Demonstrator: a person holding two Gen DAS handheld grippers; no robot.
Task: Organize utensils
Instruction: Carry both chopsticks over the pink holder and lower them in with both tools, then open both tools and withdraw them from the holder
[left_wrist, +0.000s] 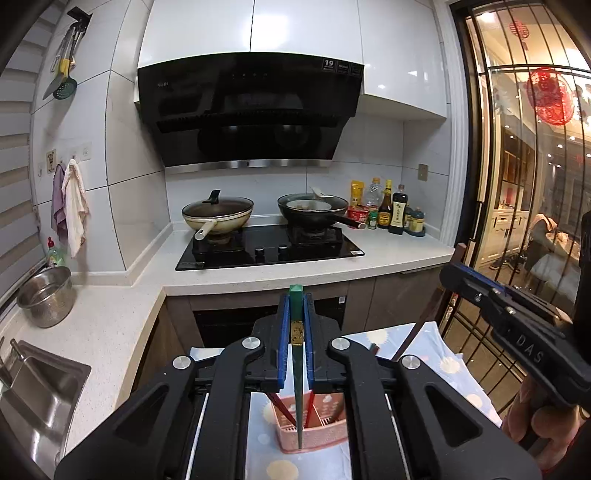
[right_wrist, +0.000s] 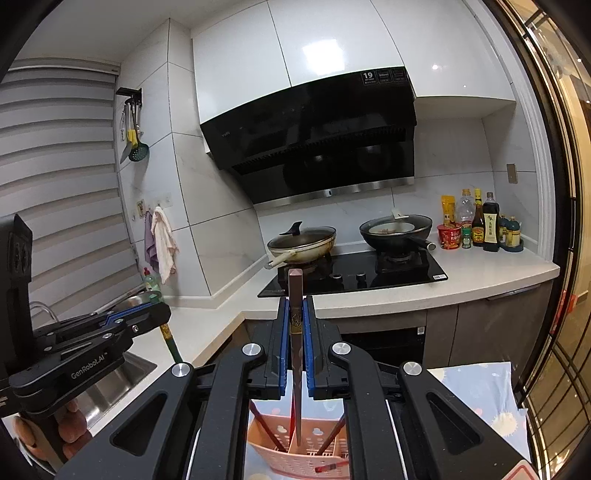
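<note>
My left gripper (left_wrist: 296, 310) is shut on a green chopstick (left_wrist: 296, 306) held upright, its tip down in the pink utensil basket (left_wrist: 314, 437). My right gripper (right_wrist: 296, 314) is shut on a dark brown chopstick (right_wrist: 295, 295), also upright, with its tip in the same pink basket (right_wrist: 299, 454). Red chopsticks (right_wrist: 264, 424) lean inside the basket. The right gripper shows in the left wrist view (left_wrist: 448, 271) at the right, and the left gripper shows in the right wrist view (right_wrist: 162, 315) at the left.
The basket stands on a light blue patterned cloth (left_wrist: 436, 354). Behind are a white counter (left_wrist: 295, 273), a black hob (left_wrist: 269, 247) with two pans, sauce bottles (left_wrist: 391, 210), a steel colander (left_wrist: 46, 295) and a sink (left_wrist: 33, 398). A barred glass door (left_wrist: 517, 184) is at the right.
</note>
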